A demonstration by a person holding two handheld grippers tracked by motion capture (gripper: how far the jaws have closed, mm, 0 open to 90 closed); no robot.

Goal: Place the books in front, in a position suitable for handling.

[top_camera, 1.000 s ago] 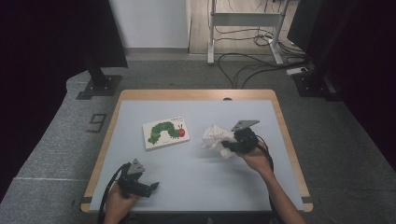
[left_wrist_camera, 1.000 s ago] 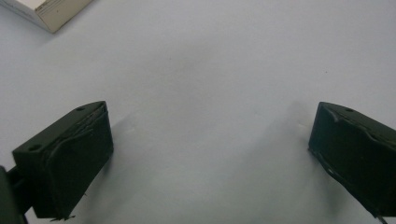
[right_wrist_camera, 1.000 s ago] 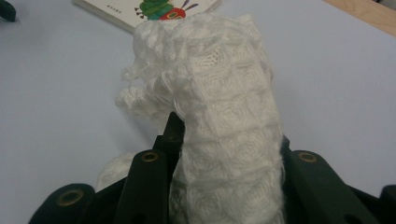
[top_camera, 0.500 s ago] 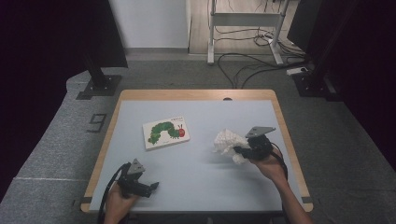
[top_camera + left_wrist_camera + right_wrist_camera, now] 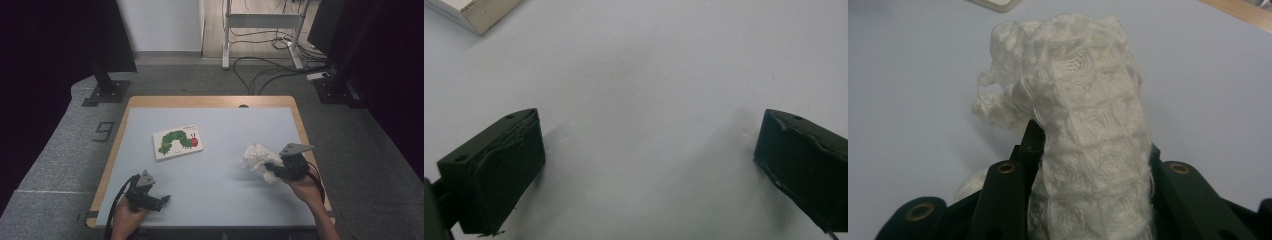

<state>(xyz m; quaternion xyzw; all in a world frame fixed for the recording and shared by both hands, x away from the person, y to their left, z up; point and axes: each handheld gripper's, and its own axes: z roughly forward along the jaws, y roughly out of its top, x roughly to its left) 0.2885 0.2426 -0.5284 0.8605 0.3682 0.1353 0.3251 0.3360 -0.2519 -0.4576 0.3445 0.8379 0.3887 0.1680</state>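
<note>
right gripper (image 5: 272, 169) clamped on cloth (image 5: 256, 156) | has slid from centre toward 4 o'clock, dragging it | left gripper (image 5: 159, 201) open, idle at 7 | book (image 5: 178, 141) untouched

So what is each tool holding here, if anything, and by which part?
The right tool is shut on the crumpled white woven cloth, pinched at its lower bunched end. The left tool stands open over the pale blue tabletop, holding nothing.

A pale blue tabletop (image 5: 215, 200) with a wooden rim carries 1 picture book (image 5: 178, 141) lying flat. The crumpled white cloth (image 5: 256, 156) sits well apart from the book, toward the right edge.
</note>
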